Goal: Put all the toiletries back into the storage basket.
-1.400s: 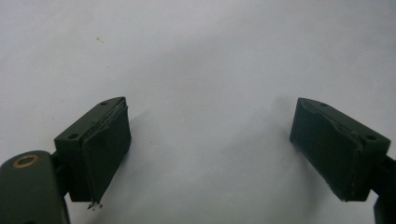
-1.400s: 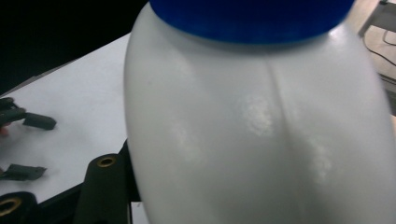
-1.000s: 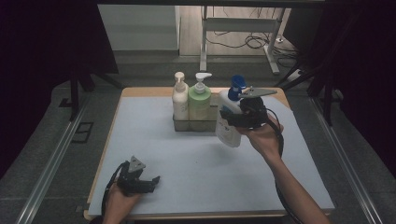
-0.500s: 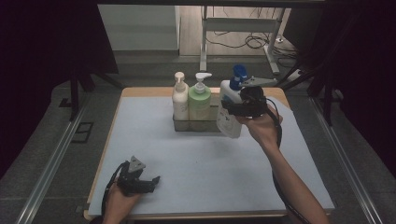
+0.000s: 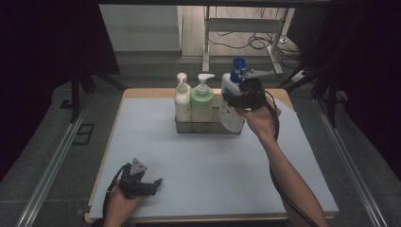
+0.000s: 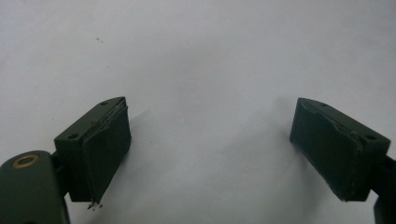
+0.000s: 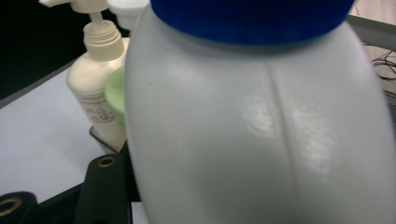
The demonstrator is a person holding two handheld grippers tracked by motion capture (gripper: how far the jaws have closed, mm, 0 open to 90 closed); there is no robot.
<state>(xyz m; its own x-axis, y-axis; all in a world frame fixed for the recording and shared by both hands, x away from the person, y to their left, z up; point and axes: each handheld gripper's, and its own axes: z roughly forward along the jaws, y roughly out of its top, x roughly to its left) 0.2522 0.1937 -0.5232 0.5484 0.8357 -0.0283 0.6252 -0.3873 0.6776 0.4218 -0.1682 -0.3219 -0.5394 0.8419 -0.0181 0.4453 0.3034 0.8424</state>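
Observation:
My right gripper (image 5: 236,98) is shut on a white bottle (image 5: 231,118) with a blue cap (image 5: 239,64), holding it at the right end of a clear tray (image 5: 208,127). I cannot tell whether the bottle's base is inside the tray. In the right gripper view the white bottle (image 7: 261,126) is very close, with one black jaw at its lower left. A cream pump bottle (image 5: 182,99) and a green pump bottle (image 5: 202,101) stand upright in the tray. My left gripper (image 5: 153,184) rests on the mat at the front left, open (image 6: 210,144), with nothing between its jaws.
A pale blue mat (image 5: 208,161) covers the wooden table (image 5: 142,93). Metal rails (image 5: 52,175) run along both sides of the table. Beyond the far edge stand a table frame (image 5: 208,33) and floor cables (image 5: 246,42).
My right hand has carried the white bottle away from the person, from in front of the tray to the tray's right end. The left gripper has stayed in place.

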